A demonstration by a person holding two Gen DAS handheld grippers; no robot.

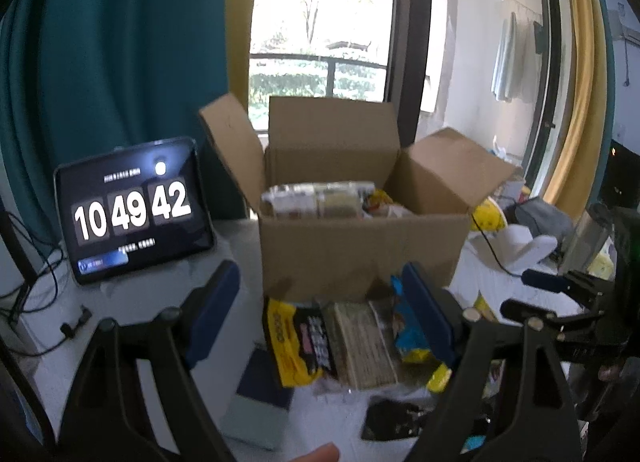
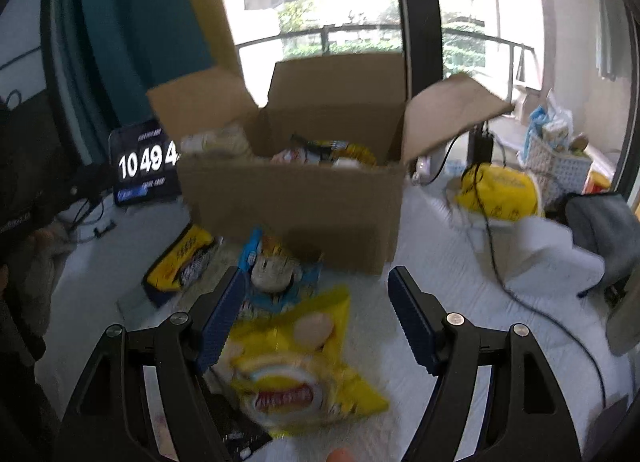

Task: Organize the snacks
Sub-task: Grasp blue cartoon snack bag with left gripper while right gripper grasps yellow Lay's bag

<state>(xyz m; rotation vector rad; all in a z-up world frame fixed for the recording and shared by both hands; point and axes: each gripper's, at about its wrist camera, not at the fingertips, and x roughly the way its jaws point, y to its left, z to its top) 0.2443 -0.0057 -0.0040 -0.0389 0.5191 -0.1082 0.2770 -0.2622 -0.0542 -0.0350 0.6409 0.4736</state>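
An open cardboard box [image 1: 360,246] [image 2: 296,202] stands on the white table, with several snack packs inside. Loose packs lie in front of it: a yellow-and-black bag [image 1: 296,342] [image 2: 180,262], a tan wafer pack [image 1: 366,342], a blue cartoon bag [image 1: 404,326] [image 2: 276,270], and a large yellow chip bag [image 2: 296,366]. My left gripper [image 1: 320,322] hangs open above the loose packs, touching none. My right gripper [image 2: 316,318] is open over the yellow chip bag, and its fingers [image 1: 548,282] show at the right of the left wrist view.
A tablet clock [image 1: 132,210] [image 2: 146,164] stands left of the box. A black pack [image 1: 396,420] and a grey-blue booklet [image 1: 260,402] lie near the front. Right of the box sit a yellow pouch [image 2: 496,190], cables, grey cloth [image 2: 604,230] and a white basket [image 2: 556,162].
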